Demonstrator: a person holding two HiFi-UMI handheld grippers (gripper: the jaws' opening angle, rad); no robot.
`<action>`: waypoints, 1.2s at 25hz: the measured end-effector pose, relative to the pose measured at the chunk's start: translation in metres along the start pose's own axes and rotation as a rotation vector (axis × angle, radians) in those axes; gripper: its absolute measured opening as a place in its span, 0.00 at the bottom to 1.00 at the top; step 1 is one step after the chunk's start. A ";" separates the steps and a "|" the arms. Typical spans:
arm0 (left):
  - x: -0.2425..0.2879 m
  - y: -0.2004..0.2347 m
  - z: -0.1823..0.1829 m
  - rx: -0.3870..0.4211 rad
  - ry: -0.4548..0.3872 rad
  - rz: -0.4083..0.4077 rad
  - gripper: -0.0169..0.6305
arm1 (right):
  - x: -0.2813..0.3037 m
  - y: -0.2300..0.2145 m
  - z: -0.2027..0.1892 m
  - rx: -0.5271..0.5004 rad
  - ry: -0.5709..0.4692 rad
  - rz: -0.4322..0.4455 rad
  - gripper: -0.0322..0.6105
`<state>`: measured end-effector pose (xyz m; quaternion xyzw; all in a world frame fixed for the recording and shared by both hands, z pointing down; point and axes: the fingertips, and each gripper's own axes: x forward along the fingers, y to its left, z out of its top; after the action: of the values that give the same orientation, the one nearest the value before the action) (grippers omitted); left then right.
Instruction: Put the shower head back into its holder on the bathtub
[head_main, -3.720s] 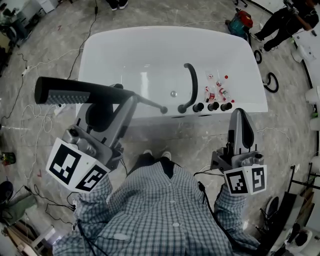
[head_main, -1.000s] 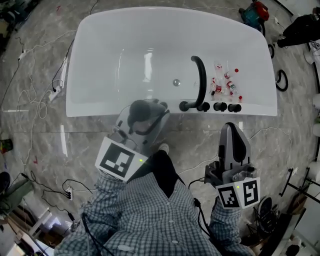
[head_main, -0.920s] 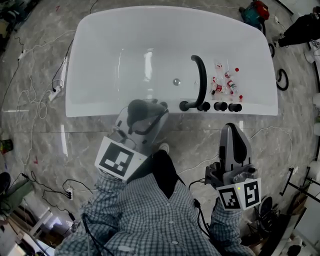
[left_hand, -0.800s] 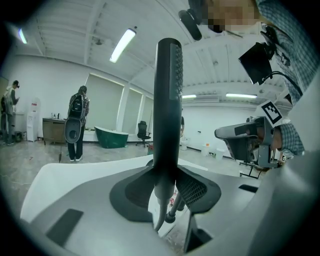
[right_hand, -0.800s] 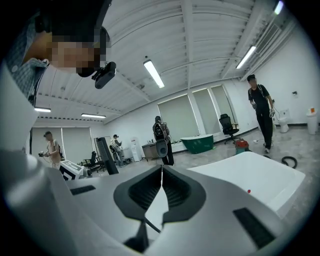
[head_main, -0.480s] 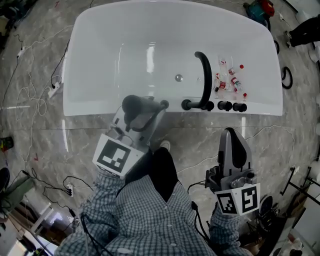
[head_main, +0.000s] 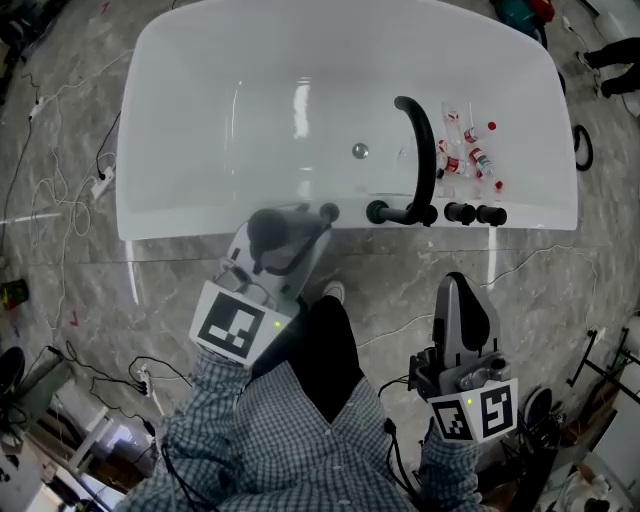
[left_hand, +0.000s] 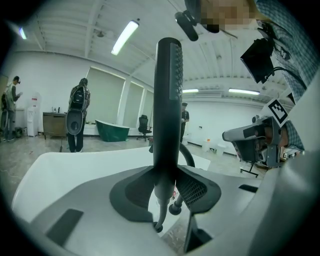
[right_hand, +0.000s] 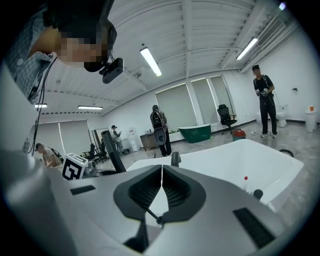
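Likely stiff and top-heavy, the shower head (left_hand: 167, 100) sits clamped low in the left gripper (left_hand: 165, 189); right gripper (right_hand: 161, 184) closed, empty.

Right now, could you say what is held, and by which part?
Left hand-held gripper clamps shower head by its lower handle; right hand-held gripper holds nothing.

Shower head (left_hand: 167, 100) now at bathtub (head_main: 160, 205) rim

The shower head (left_hand: 167, 100), a long dark bar with a nozzle strip down one edge, stands upright. The left gripper (left_hand: 165, 186) has its jaws clamped on the narrow lower neck. The white bathtub (head_main: 170, 205) lies just ahead of and below that gripper.
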<state>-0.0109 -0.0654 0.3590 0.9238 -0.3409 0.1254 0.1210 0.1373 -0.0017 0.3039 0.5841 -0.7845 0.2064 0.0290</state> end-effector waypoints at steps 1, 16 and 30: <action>0.002 0.000 -0.004 0.003 0.002 0.000 0.24 | 0.000 -0.001 -0.004 0.006 0.004 0.000 0.08; 0.028 0.013 -0.063 0.051 0.056 -0.014 0.24 | 0.023 -0.022 -0.055 0.043 0.069 -0.013 0.08; 0.057 0.030 -0.114 -0.043 0.012 0.026 0.24 | 0.032 -0.044 -0.111 0.073 0.139 -0.030 0.08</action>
<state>-0.0056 -0.0868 0.4879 0.9157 -0.3548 0.1252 0.1412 0.1462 -0.0013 0.4268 0.5807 -0.7637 0.2744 0.0653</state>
